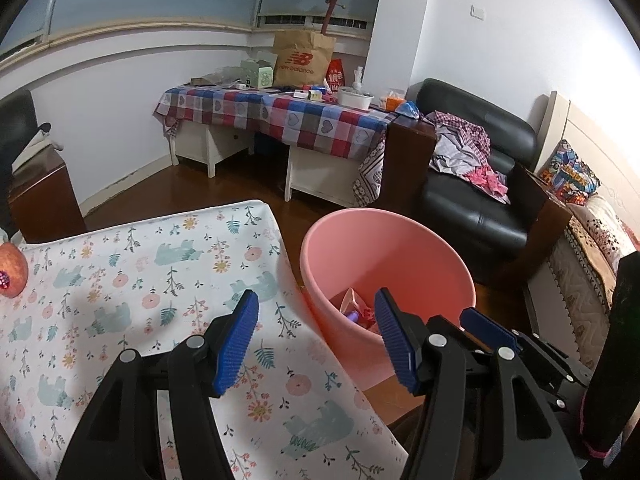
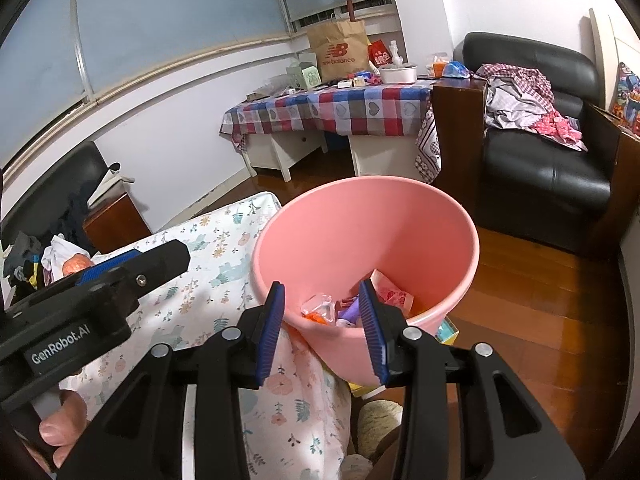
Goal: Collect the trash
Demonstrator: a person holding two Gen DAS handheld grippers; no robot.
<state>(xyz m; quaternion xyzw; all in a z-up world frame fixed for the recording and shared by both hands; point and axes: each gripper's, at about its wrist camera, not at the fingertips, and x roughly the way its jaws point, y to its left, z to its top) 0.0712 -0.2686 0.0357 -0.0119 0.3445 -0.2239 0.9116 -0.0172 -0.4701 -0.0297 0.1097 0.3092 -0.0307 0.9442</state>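
A pink bin (image 1: 400, 248) (image 2: 400, 216) stands on the floor against the right edge of the floral-cloth table (image 1: 140, 264) (image 2: 208, 280). Crumpled wrappers (image 1: 358, 312) (image 2: 334, 310), orange, pink and purple, lie at its bottom. My left gripper (image 1: 316, 340) is open and empty, with one finger over the cloth and the other over the bin's near rim. My right gripper (image 2: 322, 330) hangs over the bin's near rim, its jaws partly apart with nothing between them. The right gripper's blue pad (image 1: 490, 330) shows just right of the left one.
A reddish fruit (image 1: 12, 272) (image 2: 76, 266) sits at the table's far left. Behind are a desk with a checked cloth (image 1: 280, 116) and a black armchair (image 1: 476, 200) with clothes. A bed (image 1: 592, 248) lies to the right. A small box (image 2: 448, 330) sits by the bin's base.
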